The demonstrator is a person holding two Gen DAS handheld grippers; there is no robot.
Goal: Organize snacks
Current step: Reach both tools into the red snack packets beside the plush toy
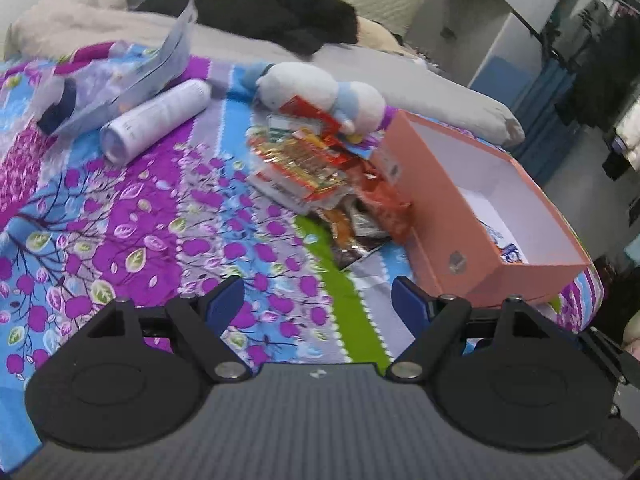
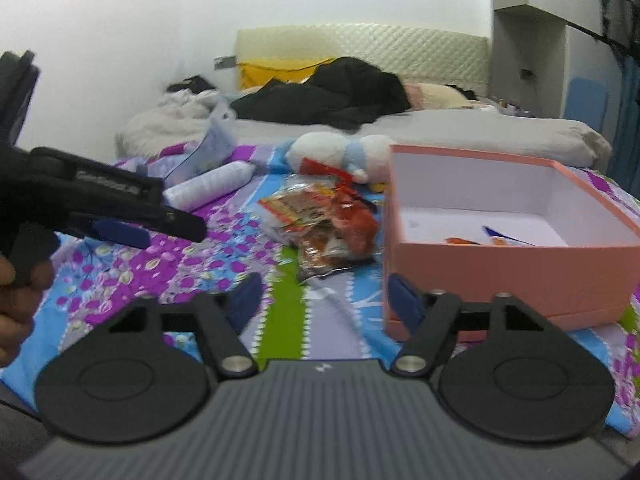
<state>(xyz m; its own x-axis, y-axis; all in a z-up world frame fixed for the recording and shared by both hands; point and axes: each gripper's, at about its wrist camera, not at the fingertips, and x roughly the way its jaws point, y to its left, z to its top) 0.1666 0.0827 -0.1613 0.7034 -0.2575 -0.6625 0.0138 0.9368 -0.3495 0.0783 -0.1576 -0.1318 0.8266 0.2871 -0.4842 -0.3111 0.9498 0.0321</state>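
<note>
So right now it's looking like the reach-in part of the sorting job, nothing is being carried yet. The pile of snack packets [image 1: 320, 172] is sitting on the flowery bedspread [image 1: 132, 216], touching the left wall of the pink box [image 1: 460, 216], with a plush toy [image 1: 320, 88] lying at the pile's far end. The box is already holding a couple of packets on its white floor, so I'm guessing a few trips are done and most of the pile is left.

Both tongs are hanging spread with nothing between the pads. The left gripper [image 1: 318, 300] is pointing down at the bedspread just short of the pile. The right gripper [image 2: 326, 300] is aiming flatter, its right finger sitting just in front of the box's near corner, jaws somewhat narrower than the left ones but empty.

From the right wrist view you can see the left gripper coming in from the left edge, tilted down toward the bed, with the person's hand [image 2: 20, 280] wrapped around the handle.

Next move probably needs one gripper to go forward onto a single packet at the pile's near edge and pinch it flat, without dragging the crinkly neighbours along
</note>
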